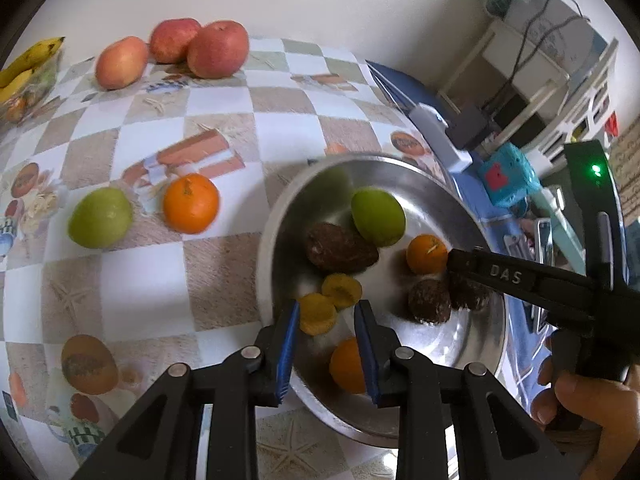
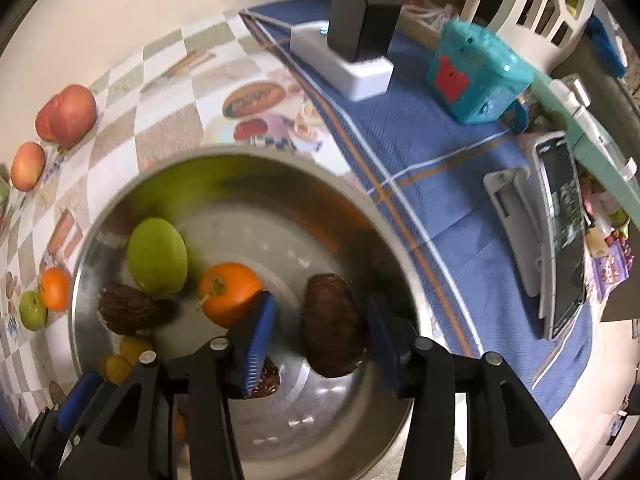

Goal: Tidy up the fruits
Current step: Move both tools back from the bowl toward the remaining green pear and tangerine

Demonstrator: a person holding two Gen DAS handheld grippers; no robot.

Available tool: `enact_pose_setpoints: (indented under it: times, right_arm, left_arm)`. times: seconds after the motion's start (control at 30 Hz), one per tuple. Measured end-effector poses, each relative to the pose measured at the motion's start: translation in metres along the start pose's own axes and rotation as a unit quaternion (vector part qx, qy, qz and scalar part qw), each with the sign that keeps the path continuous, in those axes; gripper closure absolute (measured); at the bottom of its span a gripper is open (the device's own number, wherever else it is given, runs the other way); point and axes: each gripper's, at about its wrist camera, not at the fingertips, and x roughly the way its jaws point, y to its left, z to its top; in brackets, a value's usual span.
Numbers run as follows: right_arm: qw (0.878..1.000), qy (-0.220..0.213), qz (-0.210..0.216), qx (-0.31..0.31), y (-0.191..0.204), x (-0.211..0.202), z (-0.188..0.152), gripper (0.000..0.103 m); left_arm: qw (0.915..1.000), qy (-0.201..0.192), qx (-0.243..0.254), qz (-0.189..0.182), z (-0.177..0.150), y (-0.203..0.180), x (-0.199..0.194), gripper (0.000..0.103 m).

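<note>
Checkered table [image 1: 120, 280]; open right gripper [image 2: 320, 336] flanks brown fruit [image 2: 332, 324] near bowl [image 2: 400, 360] rim.

**Fruit count, bowl vs table**

One steel bowl [image 1: 472, 344]. Inside it:
- 1 green fruit [image 1: 378, 216]
- 2 oranges: one near the far side [image 1: 426, 254], one at the near rim [image 1: 346, 366]
- 3 brown rough-skinned fruits: one large [image 1: 338, 248], two smaller side by side [image 1: 430, 301] [image 1: 470, 294]
- 2 small yellow fruits [image 1: 342, 290] [image 1: 317, 314]

On the table [image 1: 140, 280], outside the bowl:
- 3 red apples [image 1: 218, 49] [image 1: 174, 40] [image 1: 121, 63]
- 1 orange [image 1: 191, 203]
- 1 green fruit [image 1: 100, 218]
- bananas [image 1: 28, 64] at the far left edge; count can't be told.

Totals visible: 2 green, 3 orange, 3 brown, 2 yellow, 3 apples.
</note>
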Motion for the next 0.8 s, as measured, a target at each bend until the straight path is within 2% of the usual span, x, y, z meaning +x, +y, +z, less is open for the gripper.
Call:
enact_pose_setpoints:
  times: [0.1,0.2,0.33,0.43,0.6,0.63,0.7,0.73,0.77,0.8]
  right_arm:
    - [1.000,-0.021,0.009,-0.005,0.004,-0.012,0.002,0.053]
    - [0.999,-0.037,0.017,-0.021,0.013,-0.022,0.003,0.053]
    - [0.997,-0.049,0.034,-0.050,0.038,-0.033,0.000,0.053]
    - [0.995,-0.048,0.059,-0.071,0.051,-0.034,-0.003,0.053]
    - [0.991,-0.047,0.072,-0.103,0.071,-0.034,-0.011,0.053]
    - [0.990,-0.047,0.076,-0.107,0.074,-0.034,-0.011,0.053]
    - [0.989,-0.046,0.083,-0.111,0.077,-0.034,-0.013,0.053]
    - [0.989,-0.046,0.085,-0.115,0.079,-0.035,-0.014,0.047]
    - [0.988,-0.046,0.085,-0.118,0.082,-0.035,-0.015,0.036]
    - [0.988,-0.045,0.086,-0.121,0.084,-0.035,-0.016,0.033]
  left_arm:
    - [0.9995,-0.014,-0.024,0.013,0.005,0.010,-0.011,0.067]
    - [0.9980,-0.032,-0.052,0.018,0.010,0.025,-0.021,0.067]
    - [0.9928,-0.053,-0.098,0.044,0.016,0.050,-0.037,0.066]
    - [0.9878,-0.059,-0.130,0.060,0.016,0.068,-0.044,0.066]
    - [0.9807,-0.051,-0.170,0.083,0.014,0.092,-0.043,0.066]
    - [0.9790,-0.049,-0.179,0.084,0.013,0.097,-0.043,0.063]
    - [0.9761,-0.045,-0.191,0.094,0.012,0.104,-0.042,0.031]
    - [0.9748,-0.044,-0.194,0.101,0.011,0.106,-0.042,0.010]
    - [0.9738,-0.045,-0.197,0.105,0.011,0.108,-0.042,0.006]
    - [0.9733,-0.046,-0.198,0.107,0.010,0.109,-0.043,0.006]
